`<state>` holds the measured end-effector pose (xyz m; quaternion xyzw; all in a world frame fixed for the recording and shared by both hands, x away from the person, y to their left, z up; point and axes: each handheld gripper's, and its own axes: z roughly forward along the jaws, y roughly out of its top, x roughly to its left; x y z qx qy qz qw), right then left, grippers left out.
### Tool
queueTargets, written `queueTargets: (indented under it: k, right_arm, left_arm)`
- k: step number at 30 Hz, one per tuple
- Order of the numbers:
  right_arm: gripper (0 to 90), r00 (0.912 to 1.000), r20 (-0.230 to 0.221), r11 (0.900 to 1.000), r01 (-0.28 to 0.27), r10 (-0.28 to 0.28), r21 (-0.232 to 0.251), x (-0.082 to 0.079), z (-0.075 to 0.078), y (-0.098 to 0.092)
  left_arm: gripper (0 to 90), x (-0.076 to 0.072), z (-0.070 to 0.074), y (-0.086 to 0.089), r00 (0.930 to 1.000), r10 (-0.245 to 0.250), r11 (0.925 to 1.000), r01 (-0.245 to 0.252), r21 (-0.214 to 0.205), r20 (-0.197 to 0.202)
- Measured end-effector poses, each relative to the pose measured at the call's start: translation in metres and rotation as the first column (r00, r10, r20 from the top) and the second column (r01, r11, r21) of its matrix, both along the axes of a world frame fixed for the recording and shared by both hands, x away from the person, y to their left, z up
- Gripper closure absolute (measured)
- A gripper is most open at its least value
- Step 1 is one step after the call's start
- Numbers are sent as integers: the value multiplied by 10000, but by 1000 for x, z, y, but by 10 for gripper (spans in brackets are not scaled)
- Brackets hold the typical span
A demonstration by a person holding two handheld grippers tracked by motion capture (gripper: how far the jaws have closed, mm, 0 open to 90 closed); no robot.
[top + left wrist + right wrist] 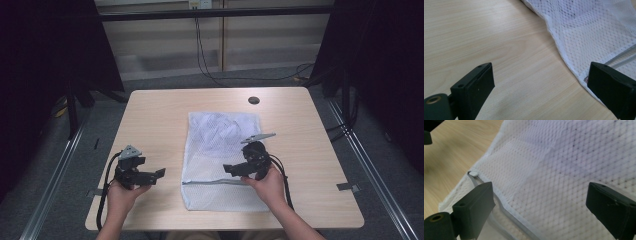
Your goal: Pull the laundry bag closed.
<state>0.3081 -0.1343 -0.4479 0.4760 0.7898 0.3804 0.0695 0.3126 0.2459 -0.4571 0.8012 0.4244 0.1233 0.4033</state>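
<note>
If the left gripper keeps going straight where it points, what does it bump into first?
Probably the white mesh bag. The left gripper is open and points toward the bag's near-left edge, close to the zipper. Bare table lies between, though its height above it is unclear.

The place looks like a lab or recording studio set up for capturing manipulation work. A bare light-wood table stands on grey carpet, flanked by black curtains on both sides. A dark horizontal bar crosses overhead, and cables hang from what may be a wall socket, though it is too small to tell. Metal floor rails run along each side of the table.
</note>
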Motion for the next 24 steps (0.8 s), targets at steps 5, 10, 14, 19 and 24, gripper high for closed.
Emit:
queueTargets:
  k: [5, 10, 14, 19, 24]
  right_arm:
    - [99, 9999, -49, 9998, -146, 147, 145, 1, 0, 10]
    - [136, 9994, -216, 9993, -270, 276, 274, 2, -1, 21]
    - [171, 9983, -427, 9986, -385, 401, 367, 3, -4, 28]
    - [176, 9975, -504, 9983, -471, 489, 353, 4, -7, 35]
    - [172, 9966, -507, 9971, -635, 656, 414, 6, -8, 39]
  left_arm:
    - [70, 0, 1, 1, 10000, 34, 10000, -34, -76, -4]
    - [70, 0, 1, 2, 10000, 27, 10000, -27, -60, 35]
    - [71, 0, 1, 2, 10000, 2, 10000, -2, -42, 26]
    - [71, 0, 1, 1, 10000, -11, 10000, 10, -84, -14]
    - [74, 0, 1, 1, 9999, -93, 9999, 93, -42, -37]
